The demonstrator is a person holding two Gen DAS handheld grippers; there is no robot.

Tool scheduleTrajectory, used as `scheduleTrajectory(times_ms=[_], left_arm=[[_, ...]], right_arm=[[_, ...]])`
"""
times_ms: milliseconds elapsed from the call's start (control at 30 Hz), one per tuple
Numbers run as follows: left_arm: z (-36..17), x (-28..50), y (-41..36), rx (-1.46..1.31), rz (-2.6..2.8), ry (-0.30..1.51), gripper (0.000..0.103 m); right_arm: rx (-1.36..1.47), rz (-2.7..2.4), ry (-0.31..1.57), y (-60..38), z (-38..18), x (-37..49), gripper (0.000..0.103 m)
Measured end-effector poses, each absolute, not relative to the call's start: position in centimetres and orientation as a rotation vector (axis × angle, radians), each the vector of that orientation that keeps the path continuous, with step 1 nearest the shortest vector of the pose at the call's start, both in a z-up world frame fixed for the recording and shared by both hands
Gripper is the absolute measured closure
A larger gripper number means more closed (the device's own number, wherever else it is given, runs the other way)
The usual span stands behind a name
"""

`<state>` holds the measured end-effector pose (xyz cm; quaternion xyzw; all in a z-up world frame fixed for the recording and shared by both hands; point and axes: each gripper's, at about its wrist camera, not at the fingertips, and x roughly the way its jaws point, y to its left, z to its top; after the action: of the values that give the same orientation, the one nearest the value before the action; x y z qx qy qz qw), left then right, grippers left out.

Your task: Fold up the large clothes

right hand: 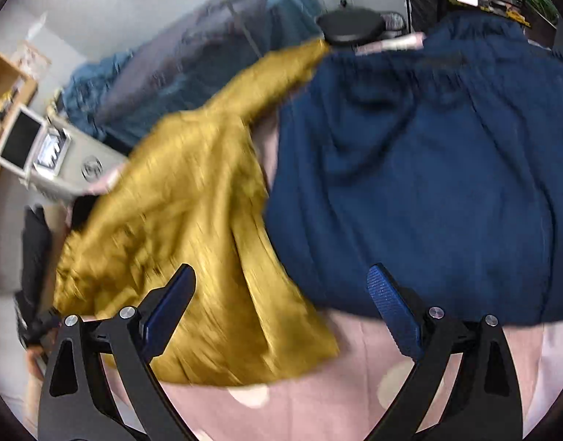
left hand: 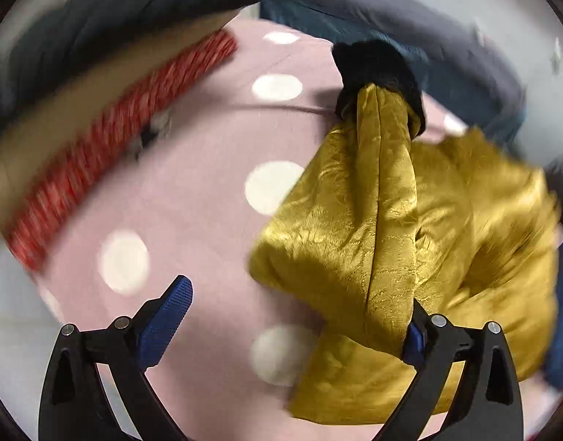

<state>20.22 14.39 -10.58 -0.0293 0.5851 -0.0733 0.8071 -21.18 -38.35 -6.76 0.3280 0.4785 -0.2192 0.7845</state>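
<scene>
While both views are blurred, we find the yellow jacket [left hand: 410, 242] bunched on the pink dotted sheet [left hand: 193, 191], its black cuff [left hand: 380, 73] at the far end of one sleeve. Our left gripper [left hand: 292, 327] has its fingers [left hand: 167, 319] spread wide; the sleeve drapes against the right-hand finger, touching it but not pinched. Our right gripper [right hand: 281, 308] also has its fingers [right hand: 391, 308] spread, holding nothing, above the jacket's [right hand: 178, 228] near edge. A blue garment [right hand: 421, 169] lies just beside the jacket, overlapping its edge. A red striped band [left hand: 108, 154] shows at far left.

Mustard garment [left hand: 410, 242] on polka-dot sheet [left hand: 193, 191]
</scene>
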Motion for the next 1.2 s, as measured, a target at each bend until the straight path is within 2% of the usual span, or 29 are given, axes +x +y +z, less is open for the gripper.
scheduleTrajectory(times_ms=[67,133,200,300,400,533,733,800,867,900,933,967,1033,1067,1100,1133,1200], left_arm=[[-10.8,20.2,17.1,-0.345,-0.172,1.277,0.009],[-10.0,19.7,19.1,-0.562,-0.199,1.229,0.009],[-7.7,19.4,19.9,-0.593,-0.21,1.128,0.009],[-3.8,18.8,20.2,-0.552,-0.281,0.995,0.007],[-3.0,19.2,18.5,-0.456,-0.408,1.046,0.007],[-6.9,16.1,14.2,-0.108,-0.496,1.21,0.007],[-16.4,11.1,11.0,0.137,-0.432,1.375,0.007],[-18.5,11.2,10.4,0.17,-0.362,1.384,0.008],[-19.8,11.6,9.8,0.1,-0.356,1.398,0.008],[-20.3,11.7,9.1,0.081,-0.363,1.397,0.008],[-20.8,11.8,8.3,0.095,-0.368,1.404,0.014],[-21.3,11.9,7.8,0.111,-0.372,1.418,0.031],[-21.7,11.8,6.1,0.161,-0.379,1.441,0.044],[-21.6,11.7,5.6,0.184,-0.385,1.435,0.059],[-21.3,11.4,5.3,0.185,-0.408,1.434,0.066],[-20.7,11.2,5.4,0.17,-0.439,1.434,0.079],[-19.5,10.5,6.1,0.156,-0.486,1.43,0.084]], right_arm=[[0.689,-0.486,1.077,-36.9,-8.8,-22.3,0.009],[0.658,-0.488,1.121,-35.9,-10.2,-22.7,0.009],[0.617,-0.502,1.138,-35.3,-10.8,-23.0,0.009],[0.598,-0.496,1.159,-35.4,-11.0,-22.8,0.009],[0.622,-0.452,1.174,-35.3,-11.3,-22.6,0.009],[0.564,-0.423,1.233,-34.6,-12.7,-21.5,0.009],[0.557,-0.406,1.301,-34.0,-15.1,-21.0,0.009],[0.57,-0.405,1.322,-33.9,-16.0,-21.1,0.019],[0.608,-0.371,1.356,-33.4,-17.0,-21.0,0.045],[0.622,-0.353,1.364,-33.0,-17.2,-20.9,0.051],[0.634,-0.343,1.367,-32.5,-17.5,-20.8,0.06],[0.643,-0.337,1.363,-32.1,-17.6,-20.7,0.07],[0.684,-0.304,1.343,-31.2,-17.4,-20.6,0.083],[0.693,-0.282,1.333,-30.6,-17.1,-20.6,0.087],[0.687,-0.264,1.326,-29.9,-16.7,-20.5,0.089],[0.673,-0.236,1.32,-29.2,-16.1,-20.6,0.094],[0.613,-0.165,1.328,-27.1,-14.5,-21.0,0.098]])
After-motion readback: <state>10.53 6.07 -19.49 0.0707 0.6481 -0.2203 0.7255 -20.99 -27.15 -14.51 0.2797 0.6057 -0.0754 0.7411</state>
